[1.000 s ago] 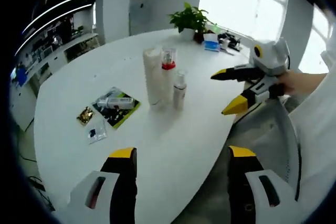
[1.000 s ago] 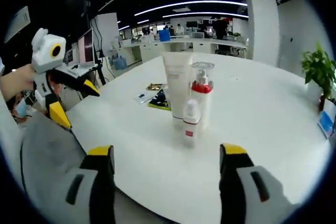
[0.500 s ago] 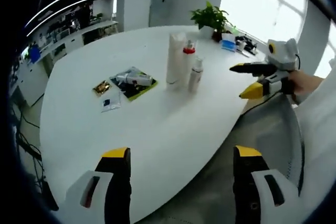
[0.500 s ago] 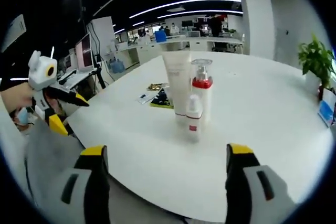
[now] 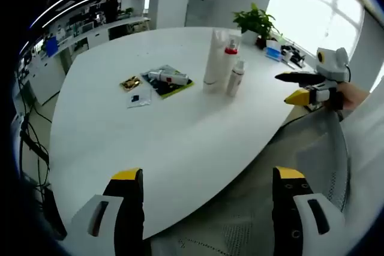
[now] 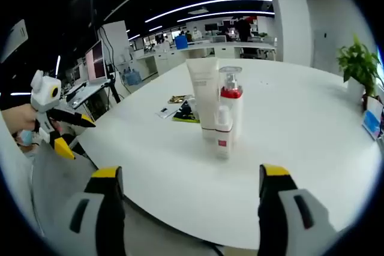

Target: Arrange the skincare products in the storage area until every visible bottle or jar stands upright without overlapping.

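Both hand-held grippers had drawn back from the table since a second earlier, so the cluster of bottles looked smaller and farther off. From the left gripper view, the left hand-held gripper (image 5: 204, 199) hung over the near table (image 5: 180, 130) edge with its jaws spread wide and nothing between them; the tall white tube (image 5: 213, 58), the red-collared pump bottle (image 5: 230, 61) and the small spray bottle (image 5: 236, 79) stood upright close together mid-table, while a further tube (image 5: 168, 77) lay flat on a green packet (image 5: 174, 85), beside a gold sachet (image 5: 129, 81) and a clear sachet (image 5: 139, 96). The right hand-held gripper (image 5: 295, 86) showed there too, spread and empty. From the right gripper view, its own jaws were wide apart, holding nothing, the three bottles in a tight upright group ahead. Judging by this, three products were done and the lying tube probably remained to be stood up.
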Motion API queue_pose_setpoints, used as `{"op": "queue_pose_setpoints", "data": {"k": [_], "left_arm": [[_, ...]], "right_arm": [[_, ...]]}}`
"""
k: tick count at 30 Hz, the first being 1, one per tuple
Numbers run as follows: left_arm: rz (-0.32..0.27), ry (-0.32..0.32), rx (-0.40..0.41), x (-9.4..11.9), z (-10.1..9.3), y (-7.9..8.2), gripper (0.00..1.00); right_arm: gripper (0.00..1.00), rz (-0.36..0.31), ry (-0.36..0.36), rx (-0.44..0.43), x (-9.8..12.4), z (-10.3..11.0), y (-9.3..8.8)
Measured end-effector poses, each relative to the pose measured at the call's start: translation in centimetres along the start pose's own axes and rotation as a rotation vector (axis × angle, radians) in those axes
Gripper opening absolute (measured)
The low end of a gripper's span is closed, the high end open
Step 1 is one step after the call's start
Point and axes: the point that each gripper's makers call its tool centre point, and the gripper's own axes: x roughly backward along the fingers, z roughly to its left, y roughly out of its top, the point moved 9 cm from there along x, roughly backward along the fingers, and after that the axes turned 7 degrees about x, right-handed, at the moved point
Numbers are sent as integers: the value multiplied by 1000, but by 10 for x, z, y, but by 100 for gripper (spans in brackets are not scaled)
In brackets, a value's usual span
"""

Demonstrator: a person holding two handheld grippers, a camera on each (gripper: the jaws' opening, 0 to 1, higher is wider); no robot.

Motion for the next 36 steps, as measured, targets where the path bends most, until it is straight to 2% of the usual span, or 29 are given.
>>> {"op": "queue_pose_setpoints", "data": {"k": [12, 24, 36], "left_arm": [[-35, 7, 42, 3, 2, -11, 91], [-99, 30, 27, 2, 5, -12, 90], [-105, 35, 4, 3, 5, -13, 90]], "right_arm": [[94, 4, -22, 2, 0, -1, -1], [92, 32, -28, 28, -1, 1, -3], [91, 71, -15, 42, -5, 4, 2]]}}
